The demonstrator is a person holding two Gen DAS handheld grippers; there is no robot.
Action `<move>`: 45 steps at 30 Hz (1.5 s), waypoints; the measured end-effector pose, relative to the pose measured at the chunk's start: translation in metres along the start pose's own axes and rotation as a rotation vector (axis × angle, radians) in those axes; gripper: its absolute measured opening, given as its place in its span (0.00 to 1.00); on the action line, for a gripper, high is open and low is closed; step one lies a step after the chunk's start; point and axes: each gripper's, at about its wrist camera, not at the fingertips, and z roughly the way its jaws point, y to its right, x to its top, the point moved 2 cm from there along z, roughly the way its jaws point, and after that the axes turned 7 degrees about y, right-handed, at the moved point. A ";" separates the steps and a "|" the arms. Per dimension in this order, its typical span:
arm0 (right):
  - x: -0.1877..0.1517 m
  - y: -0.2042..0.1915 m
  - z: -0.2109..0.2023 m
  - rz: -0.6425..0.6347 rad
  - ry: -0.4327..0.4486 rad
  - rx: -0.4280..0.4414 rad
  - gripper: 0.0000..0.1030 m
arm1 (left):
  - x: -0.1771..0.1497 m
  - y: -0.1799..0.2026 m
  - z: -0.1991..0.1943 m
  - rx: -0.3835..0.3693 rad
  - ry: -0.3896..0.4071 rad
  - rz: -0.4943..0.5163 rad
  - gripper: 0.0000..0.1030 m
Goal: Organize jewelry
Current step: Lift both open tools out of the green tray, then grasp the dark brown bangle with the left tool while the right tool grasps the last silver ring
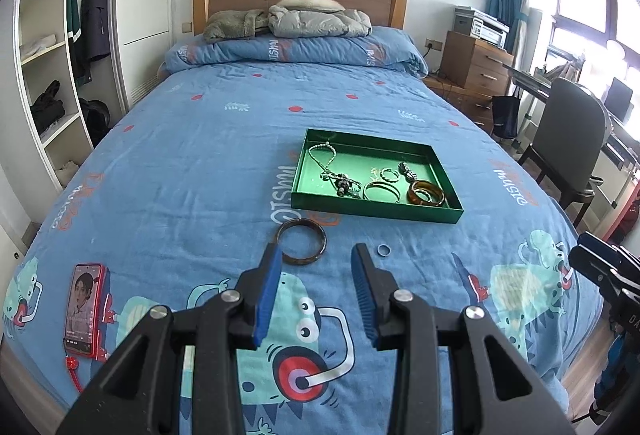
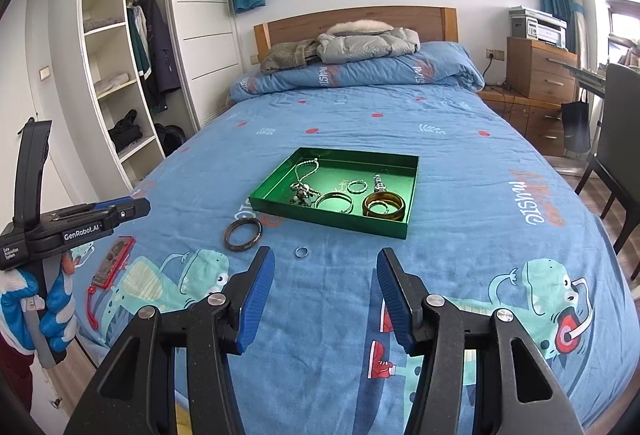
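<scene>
Both claws gaping, nothing gripped: left gripper (image 1: 316,255), right gripper (image 2: 326,259). Dark bangle (image 1: 302,242) at left claw's 11 o'clock, small ring (image 1: 383,250) at 1. Green tray (image 1: 376,209) beyond, on blue bedspread (image 1: 200,163); bedroom.

Dark bangle (image 1: 301,242) near green tray (image 1: 372,204)

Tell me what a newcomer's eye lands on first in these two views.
The green tray in the middle of the blue cartoon-print bedspread stands out first, with a bead necklace and several bangles inside. Next, a dark bangle and a small ring lie loose on the spread just before the tray. Both open tools, left and right, hang above the spread, holding nothing.
</scene>
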 end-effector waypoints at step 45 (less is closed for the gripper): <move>-0.040 -0.015 0.139 -0.064 -0.101 0.031 0.51 | -0.039 -0.038 0.133 0.090 -0.064 -0.032 0.34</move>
